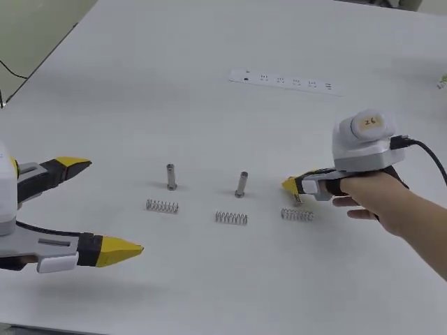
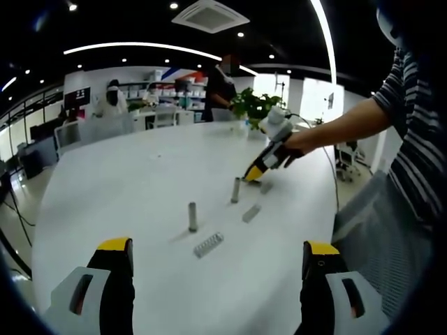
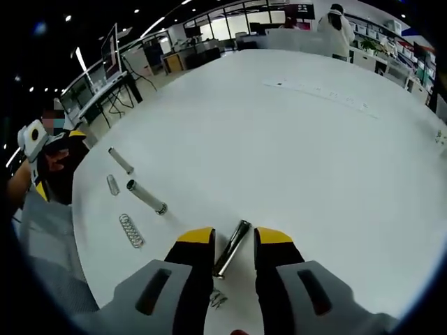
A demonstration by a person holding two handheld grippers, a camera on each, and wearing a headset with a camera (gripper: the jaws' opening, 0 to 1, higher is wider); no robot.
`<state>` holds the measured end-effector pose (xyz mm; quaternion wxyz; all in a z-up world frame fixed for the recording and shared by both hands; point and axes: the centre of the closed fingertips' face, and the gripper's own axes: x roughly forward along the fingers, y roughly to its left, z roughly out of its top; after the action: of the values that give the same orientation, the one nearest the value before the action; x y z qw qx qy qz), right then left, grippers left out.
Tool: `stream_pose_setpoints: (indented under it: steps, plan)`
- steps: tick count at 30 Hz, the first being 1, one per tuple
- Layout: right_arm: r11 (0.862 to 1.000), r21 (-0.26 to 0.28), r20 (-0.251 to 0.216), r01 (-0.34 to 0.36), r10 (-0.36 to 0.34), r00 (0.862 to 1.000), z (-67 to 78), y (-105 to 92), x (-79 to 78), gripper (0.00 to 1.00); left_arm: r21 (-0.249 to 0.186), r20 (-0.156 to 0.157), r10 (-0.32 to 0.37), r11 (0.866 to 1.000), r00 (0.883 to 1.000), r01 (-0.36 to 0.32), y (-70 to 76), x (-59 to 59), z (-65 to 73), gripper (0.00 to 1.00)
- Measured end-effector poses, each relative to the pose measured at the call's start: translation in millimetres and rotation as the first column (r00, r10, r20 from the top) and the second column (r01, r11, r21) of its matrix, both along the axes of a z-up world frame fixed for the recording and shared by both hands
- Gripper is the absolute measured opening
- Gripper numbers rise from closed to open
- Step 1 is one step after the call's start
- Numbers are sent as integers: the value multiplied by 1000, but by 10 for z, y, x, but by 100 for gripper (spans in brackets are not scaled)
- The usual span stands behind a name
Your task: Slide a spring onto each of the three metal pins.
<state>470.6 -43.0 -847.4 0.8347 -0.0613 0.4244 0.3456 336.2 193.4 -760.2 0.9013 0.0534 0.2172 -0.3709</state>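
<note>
Straddling the rightmost pin (image 3: pixel 230 262), which stands upright on the counter (image 1: pixel 209 70), the right gripper (image 3: pixel 235 237) has its jaws narrowly apart, not clamped. That pin's spring (image 1: pixel 297 215) lies on its side just beside it. The left gripper (image 1: pixel 112 206), jaws wide apart, hangs well away.

Table (image 1: pixel 209 42) with two upright pins (image 1: pixel 171 176) (image 1: pixel 242 184), three springs (image 1: pixel 162 206) (image 1: pixel 231 218) (image 1: pixel 297 215), left gripper (image 1: pixel 115 204), right gripper (image 1: pixel 290 185).

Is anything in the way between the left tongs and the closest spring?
No. Just bare table lies between the open left tongs and the nearest spring. The pin stands beyond that spring, off the path.
</note>
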Motion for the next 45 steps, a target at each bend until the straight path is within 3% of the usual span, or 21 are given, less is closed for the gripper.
stream_pose_setpoints:
  steps: [6, 17, 25, 30, 45]
  plan:
    - [1000, 9, -8, 25, -25, 1000, 7, 21, 46, 18, 1, -6, 7, 1000, 1000, -7, 31, -5, -15, 98]
    - [998, -45, -18, 35, -36, 999, -56, 6, 37, 10, 4, -9, 9, 1000, 1000, -9, 49, -19, -25, 98]
    - [998, -20, -25, 64, -64, 998, -27, 5, 64, 6, 1, -8, 13, 1000, 1000, -13, 45, -15, -8, 98]
    - [998, -34, -25, 53, -54, 998, -16, -28, 40, 5, 4, -6, 5, 1000, 1000, -5, 26, -24, 11, 98]
    - [997, 57, 42, 46, -48, 998, 207, -9, -62, 5, 14, -3, -2, 1000, 1000, 2, -5, -26, 0, 98]
